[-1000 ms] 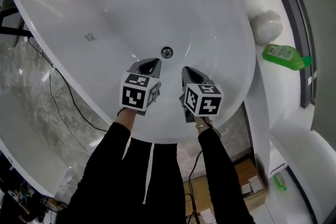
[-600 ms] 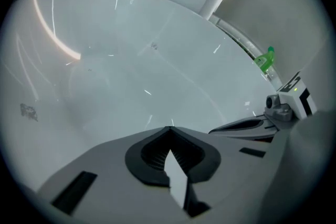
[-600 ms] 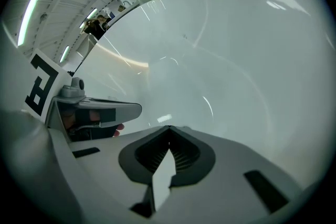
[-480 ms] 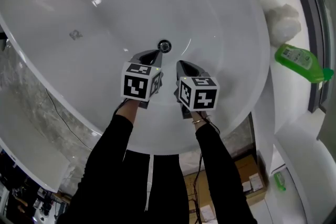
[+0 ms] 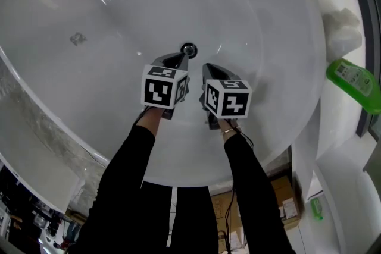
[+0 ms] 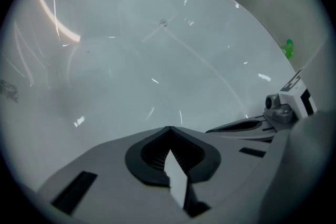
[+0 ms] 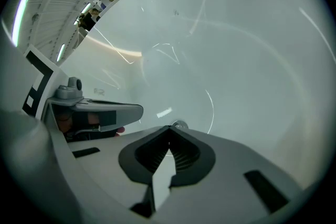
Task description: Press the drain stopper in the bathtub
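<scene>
Both arms, in black sleeves (image 5: 128, 187), reach down over the rim of the bathtub (image 5: 71, 128).

Left gripper (image 5: 178, 58): fingers pressed together at the tips, nothing between them. The tip points at the near-left edge of the drain stopper (image 5: 189, 49). Contact with the stopper cannot be confirmed.

Right gripper (image 5: 208, 70): fingers likewise pressed together and empty. It sits just beside the left gripper, with its tip nearer the person than the stopper. In the right gripper view the stopper shows just past the fingertips.

The drain stopper, a round metal fitting, sits in the tub floor.

A green bottle (image 5: 354, 84) lies on the white ledge to the right, with a white lump (image 5: 342, 30) beyond it.
</scene>
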Demonstrator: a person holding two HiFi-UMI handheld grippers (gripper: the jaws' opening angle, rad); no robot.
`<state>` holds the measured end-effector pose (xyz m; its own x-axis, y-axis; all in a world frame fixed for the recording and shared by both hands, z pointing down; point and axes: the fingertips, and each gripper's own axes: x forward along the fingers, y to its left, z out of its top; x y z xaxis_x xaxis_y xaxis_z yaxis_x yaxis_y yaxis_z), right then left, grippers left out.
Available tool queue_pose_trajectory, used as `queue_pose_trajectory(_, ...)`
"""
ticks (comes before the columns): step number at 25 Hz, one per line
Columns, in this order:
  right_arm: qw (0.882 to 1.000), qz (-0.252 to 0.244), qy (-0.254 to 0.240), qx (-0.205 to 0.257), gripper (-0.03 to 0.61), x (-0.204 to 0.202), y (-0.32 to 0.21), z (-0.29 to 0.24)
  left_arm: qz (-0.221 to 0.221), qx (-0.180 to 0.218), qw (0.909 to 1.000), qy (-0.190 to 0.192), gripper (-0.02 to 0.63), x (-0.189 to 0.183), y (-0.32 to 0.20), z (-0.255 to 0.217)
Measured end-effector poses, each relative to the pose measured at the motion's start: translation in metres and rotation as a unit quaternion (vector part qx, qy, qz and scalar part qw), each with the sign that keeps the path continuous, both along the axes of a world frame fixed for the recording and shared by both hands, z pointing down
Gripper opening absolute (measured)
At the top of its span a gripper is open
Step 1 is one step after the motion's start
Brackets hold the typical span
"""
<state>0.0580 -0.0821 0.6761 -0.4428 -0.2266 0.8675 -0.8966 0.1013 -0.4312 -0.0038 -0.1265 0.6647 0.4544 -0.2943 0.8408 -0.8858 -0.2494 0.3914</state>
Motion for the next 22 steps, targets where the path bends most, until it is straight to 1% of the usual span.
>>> queue_pose_trajectory(6, 1.000, 0.008, -0.007, -0.015, 0.002, -0.003, 0.003, 0.022, 0.008, -0.010, 0.9999, -0.004, 0.008, 0.001, -0.001, 0.031)
queue_pose_trajectory(9, 1.000, 0.004, -0.006, -0.020, 0.002, -0.006, 0.006, 0.031, 0.010, -0.019, 0.9998, -0.006, 0.008, 0.002, 0.002, 0.049)
queue_pose_trajectory(17, 0.999, -0.005, -0.002, -0.033, 0.002, -0.003, 0.012, 0.059, 0.003, -0.036, 0.9992, -0.018, 0.008, 0.002, 0.009, 0.097)
queue_pose_trajectory(22, 0.999, -0.001, -0.006, -0.036, 0.002, -0.003, 0.012, 0.067, 0.002, -0.046, 0.9987, -0.021, 0.008, 0.004, 0.012, 0.116)
